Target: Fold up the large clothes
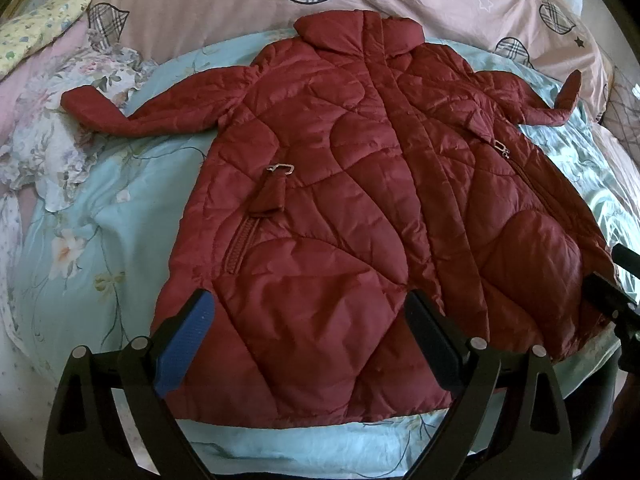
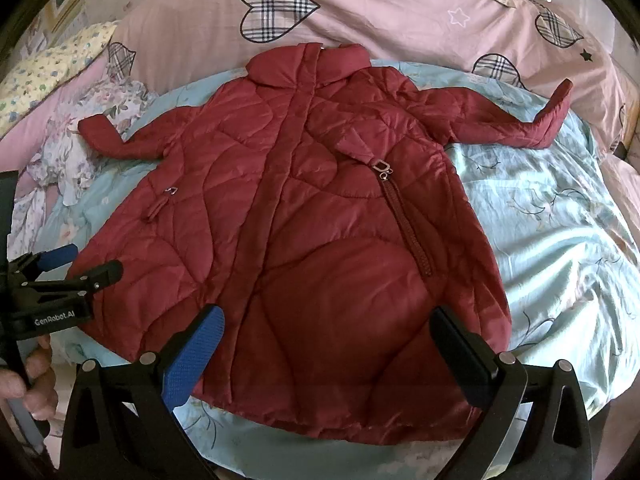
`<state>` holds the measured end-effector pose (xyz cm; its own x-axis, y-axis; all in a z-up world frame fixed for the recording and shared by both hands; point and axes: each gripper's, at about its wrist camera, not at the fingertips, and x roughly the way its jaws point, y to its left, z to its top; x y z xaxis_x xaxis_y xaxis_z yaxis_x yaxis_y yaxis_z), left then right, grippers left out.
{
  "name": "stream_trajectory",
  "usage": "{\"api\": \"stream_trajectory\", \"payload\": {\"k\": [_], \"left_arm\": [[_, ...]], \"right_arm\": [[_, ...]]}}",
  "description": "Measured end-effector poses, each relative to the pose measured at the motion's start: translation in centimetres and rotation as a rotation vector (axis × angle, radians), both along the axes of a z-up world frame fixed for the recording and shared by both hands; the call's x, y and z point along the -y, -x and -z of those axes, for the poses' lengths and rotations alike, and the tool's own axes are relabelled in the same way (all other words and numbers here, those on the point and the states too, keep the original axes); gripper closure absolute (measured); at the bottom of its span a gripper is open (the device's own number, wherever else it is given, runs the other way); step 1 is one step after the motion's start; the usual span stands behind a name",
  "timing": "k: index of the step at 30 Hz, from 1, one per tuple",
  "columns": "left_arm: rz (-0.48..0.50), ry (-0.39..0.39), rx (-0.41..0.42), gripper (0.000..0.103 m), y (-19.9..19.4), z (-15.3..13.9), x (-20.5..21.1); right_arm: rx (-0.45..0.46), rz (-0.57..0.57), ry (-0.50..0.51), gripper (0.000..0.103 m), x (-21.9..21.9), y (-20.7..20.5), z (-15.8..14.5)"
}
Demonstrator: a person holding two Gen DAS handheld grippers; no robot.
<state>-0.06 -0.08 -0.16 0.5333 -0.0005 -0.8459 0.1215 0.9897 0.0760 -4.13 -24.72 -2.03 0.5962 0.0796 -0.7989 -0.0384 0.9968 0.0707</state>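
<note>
Pale blue floral sheet (image 2: 560, 240) on bed, pink heart-print quilt (image 2: 400, 20) along far edge. Red coat (image 2: 320, 240) spread flat mid-sheet, sleeves out. Left gripper (image 1: 310, 312) and right gripper (image 2: 326, 328) above hem at near edge, jaws wide apart, holding nothing.

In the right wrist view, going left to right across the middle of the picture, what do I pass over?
Left gripper → coat's left sleeve cuff → small pocket zipper pull → coat's front placket → long pocket zipper → right sleeve cuff → pale blue floral sheet.
</note>
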Motion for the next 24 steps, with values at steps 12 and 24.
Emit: {"api": "stream_trajectory", "payload": {"k": [12, 24], "left_arm": [[0.003, 0.031, 0.005, 0.006, -1.3, 0.9, 0.3], [-0.024, 0.146, 0.044, 0.006, -4.0, 0.8, -0.9]], "right_arm": [[0.025, 0.021, 0.003, 0.000, 1.2, -1.0, 0.2], [0.064, 0.106, -0.047, 0.000, 6.4, -4.1, -0.7]]}}
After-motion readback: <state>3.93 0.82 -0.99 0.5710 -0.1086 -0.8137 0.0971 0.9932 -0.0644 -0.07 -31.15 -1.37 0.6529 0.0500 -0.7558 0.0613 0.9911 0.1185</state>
